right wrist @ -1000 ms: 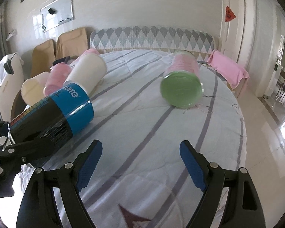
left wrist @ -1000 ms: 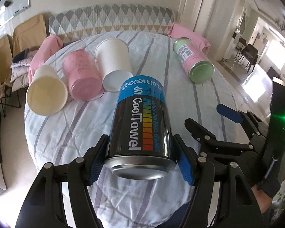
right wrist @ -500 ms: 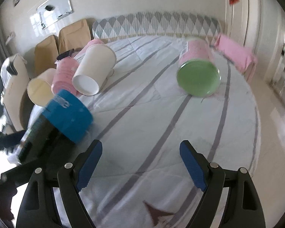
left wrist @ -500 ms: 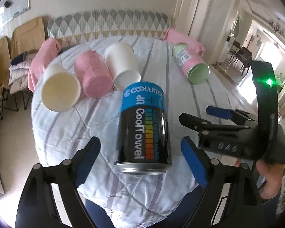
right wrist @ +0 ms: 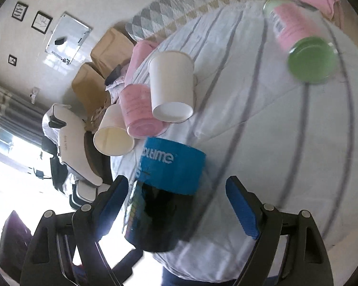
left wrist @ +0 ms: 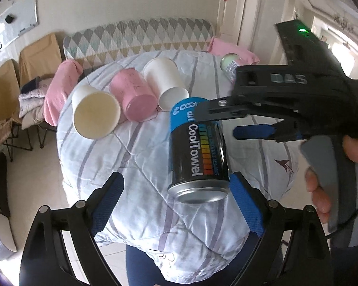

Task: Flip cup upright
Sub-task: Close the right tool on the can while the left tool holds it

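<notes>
Can (left wrist: pixel 198 152) between spread right jaws

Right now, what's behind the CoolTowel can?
Behind the CoolTowel can: white cup, pink cup and cream cup, all on their sides. The right hand-held gripper covers the can's far end.

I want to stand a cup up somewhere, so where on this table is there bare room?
Free: the striped cloth between the white paper cup and the pink, green-lidded jar, and the near-right edge. Crowded: the left, where the cream cup, pink cup and black-and-blue CoolTowel can cluster.
</notes>
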